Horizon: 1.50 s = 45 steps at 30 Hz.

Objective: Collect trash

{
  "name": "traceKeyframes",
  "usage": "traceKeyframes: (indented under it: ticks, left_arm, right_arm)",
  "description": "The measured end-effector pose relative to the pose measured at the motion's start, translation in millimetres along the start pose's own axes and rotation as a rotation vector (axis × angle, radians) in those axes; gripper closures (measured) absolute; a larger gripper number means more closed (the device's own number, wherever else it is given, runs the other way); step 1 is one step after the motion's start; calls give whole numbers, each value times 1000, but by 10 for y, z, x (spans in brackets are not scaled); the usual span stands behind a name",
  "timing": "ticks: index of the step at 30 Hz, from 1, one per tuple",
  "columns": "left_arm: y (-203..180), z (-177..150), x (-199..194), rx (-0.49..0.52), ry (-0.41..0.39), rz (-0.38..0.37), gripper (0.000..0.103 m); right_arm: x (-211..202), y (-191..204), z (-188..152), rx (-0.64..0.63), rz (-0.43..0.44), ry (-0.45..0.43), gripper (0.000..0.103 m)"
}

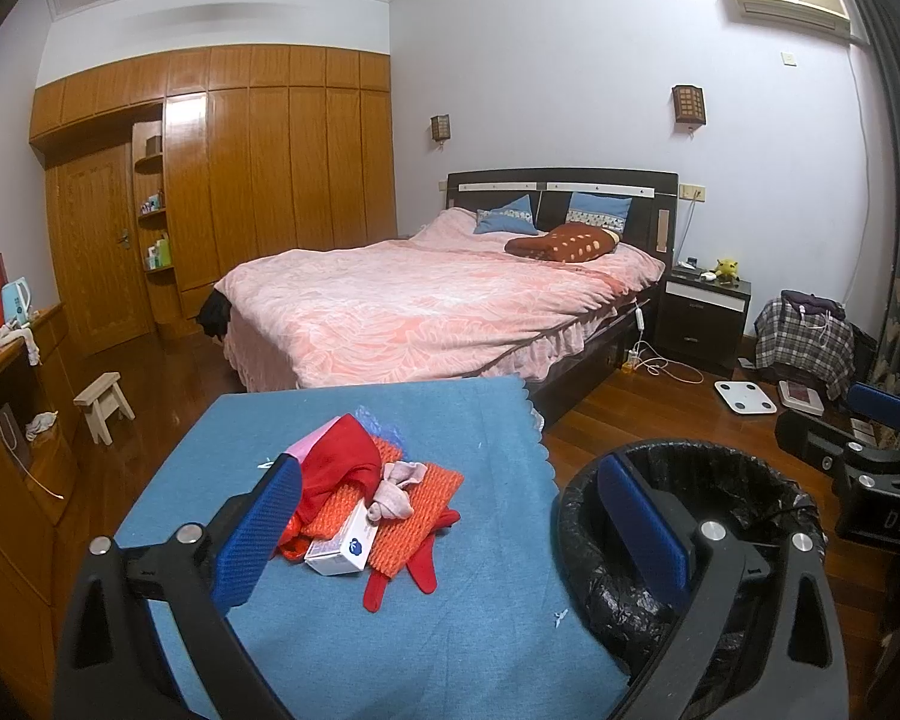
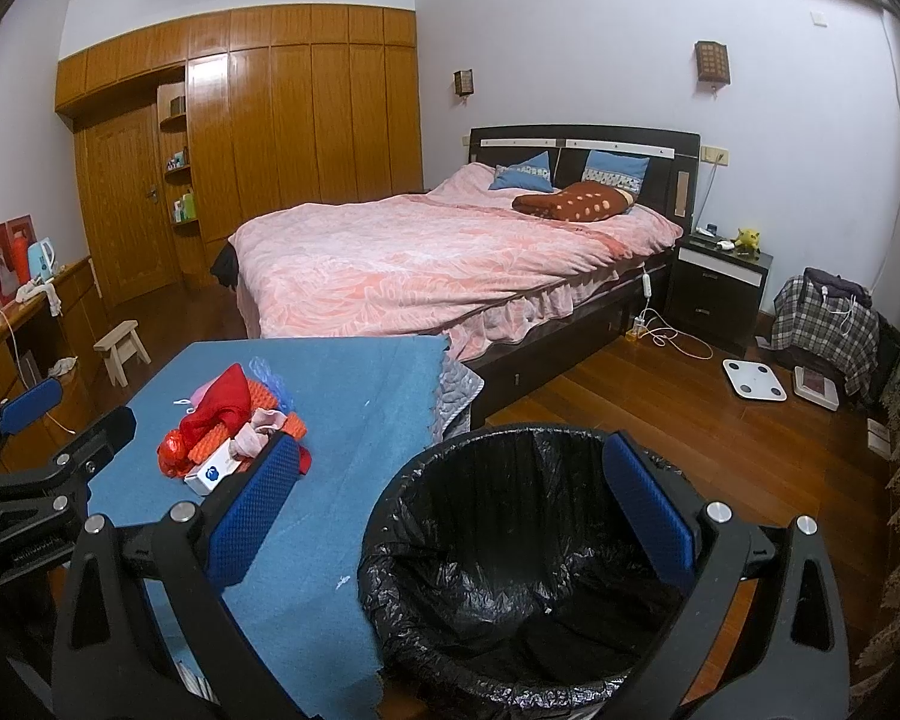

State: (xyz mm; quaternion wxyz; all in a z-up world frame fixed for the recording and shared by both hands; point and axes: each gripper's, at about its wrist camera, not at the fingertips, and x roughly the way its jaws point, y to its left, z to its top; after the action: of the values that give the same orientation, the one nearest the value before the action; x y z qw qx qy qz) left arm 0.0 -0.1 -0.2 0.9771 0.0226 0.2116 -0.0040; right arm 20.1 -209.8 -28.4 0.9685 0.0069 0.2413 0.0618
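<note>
Above blue table (image 1: 462,630): both tools gaping, empty; trash pile (image 1: 366,504) beside bin (image 2: 510,570).

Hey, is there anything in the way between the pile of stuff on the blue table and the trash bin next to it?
Nothing visible blocks it. The pile sits on the blue table, and the bin with its black liner stands open right beside the table's edge, only bare cloth between them. Both grippers, left and right, are open and empty.
</note>
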Motion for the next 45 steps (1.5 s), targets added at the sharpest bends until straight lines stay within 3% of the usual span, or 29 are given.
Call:
traceKeyframes:
  ticks: [45]
  left_arm:
    - [23, 17, 31, -1, 5, 0, 6]
  right_arm:
    - [-14, -13, -20, 0, -1, 5, 5]
